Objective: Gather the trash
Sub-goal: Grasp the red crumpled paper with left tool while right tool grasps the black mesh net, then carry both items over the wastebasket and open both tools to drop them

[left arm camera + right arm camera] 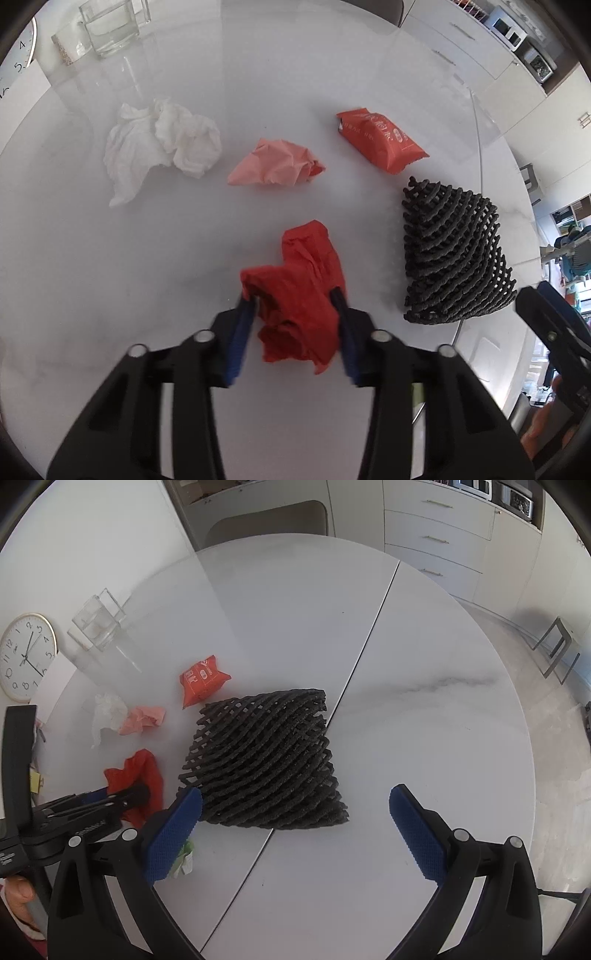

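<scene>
My left gripper (293,301) is shut on a crumpled red paper (301,295), its blue pads pressing both sides; the paper rests on or just above the white table (74,277). Beyond it lie a pink crumpled paper (277,164), a white crumpled tissue (162,142) and an orange snack wrapper (380,140). A black foam net (454,254) sits to the right. My right gripper (295,801) is open and empty, its fingers straddling the near edge of the black net (266,760). The red paper (142,775) and left gripper (110,799) show at the left.
A clear glass container (110,27) and a clock (26,655) stand at the table's far left. A small green-white scrap (184,858) lies behind my right gripper's left finger. A seam (362,650) splits the table. A chair (269,518) and cabinets lie beyond.
</scene>
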The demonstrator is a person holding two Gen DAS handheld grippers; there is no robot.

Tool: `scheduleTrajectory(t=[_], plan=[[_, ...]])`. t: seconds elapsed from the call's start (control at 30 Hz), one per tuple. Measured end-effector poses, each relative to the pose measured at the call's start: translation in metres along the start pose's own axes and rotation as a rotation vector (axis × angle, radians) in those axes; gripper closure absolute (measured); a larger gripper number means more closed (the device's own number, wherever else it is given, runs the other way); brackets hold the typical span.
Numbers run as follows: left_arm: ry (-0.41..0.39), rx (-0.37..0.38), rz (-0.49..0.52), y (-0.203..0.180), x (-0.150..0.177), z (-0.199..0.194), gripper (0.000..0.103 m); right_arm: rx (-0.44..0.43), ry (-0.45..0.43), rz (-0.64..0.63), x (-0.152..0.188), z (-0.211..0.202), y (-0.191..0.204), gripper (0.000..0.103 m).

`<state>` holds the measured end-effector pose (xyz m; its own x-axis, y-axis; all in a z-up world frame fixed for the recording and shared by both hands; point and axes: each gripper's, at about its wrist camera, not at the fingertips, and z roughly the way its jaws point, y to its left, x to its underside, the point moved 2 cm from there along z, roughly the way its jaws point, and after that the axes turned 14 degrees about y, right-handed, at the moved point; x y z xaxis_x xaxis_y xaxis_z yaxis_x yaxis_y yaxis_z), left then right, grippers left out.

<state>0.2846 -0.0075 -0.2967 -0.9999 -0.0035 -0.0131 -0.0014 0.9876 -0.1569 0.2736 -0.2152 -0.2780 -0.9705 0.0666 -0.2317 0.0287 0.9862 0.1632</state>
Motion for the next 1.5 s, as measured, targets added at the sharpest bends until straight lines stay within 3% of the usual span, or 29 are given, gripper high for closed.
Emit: scheduleTrajectory(t=[0.27,0.33,0.4,0.43,0.5,0.53,0.6,0.67,0.93,1.2,1.5], plan=[[-0.063,-0.005,0.008,0.016,0.0,-0.031,0.07,-0.019,0.045,0.0,-0.022,0.031,0.007,0.002],[-0.082,-0.012,0.013,0.021,0.003,-0.04,0.07,-0.007,0.065,-0.002,-0.025,0.039,0.011,0.008],[-0.093,-0.015,0.018,0.023,0.007,-0.048,0.07,-0.007,0.098,-0.009,-0.026,0.046,0.016,0.029],[-0.099,-0.02,0.021,0.024,0.009,-0.052,0.07,-0.003,0.102,-0.009,-0.026,0.047,0.017,0.03],[-0.109,-0.025,0.024,0.028,0.014,-0.058,0.07,0.027,0.096,-0.02,-0.024,0.045,0.022,0.055],[-0.112,-0.028,0.026,0.029,0.017,-0.061,0.07,0.029,0.098,-0.021,-0.023,0.043,0.022,0.061],[-0.12,-0.03,0.031,0.029,0.023,-0.067,0.07,0.011,0.098,-0.017,-0.022,0.04,0.021,0.083],[-0.123,-0.036,0.037,0.032,0.03,-0.072,0.07,0.003,0.097,-0.015,-0.019,0.036,0.019,0.089],[-0.146,-0.029,0.053,0.025,0.051,-0.087,0.07,-0.007,0.029,-0.019,0.0,0.0,0.013,0.093],[-0.187,0.002,0.127,-0.002,0.085,-0.117,0.07,0.003,-0.081,-0.015,0.036,-0.069,0.003,0.094],[-0.194,0.049,0.345,-0.085,0.163,-0.14,0.07,0.06,-0.184,0.073,0.129,-0.152,-0.043,0.094]])
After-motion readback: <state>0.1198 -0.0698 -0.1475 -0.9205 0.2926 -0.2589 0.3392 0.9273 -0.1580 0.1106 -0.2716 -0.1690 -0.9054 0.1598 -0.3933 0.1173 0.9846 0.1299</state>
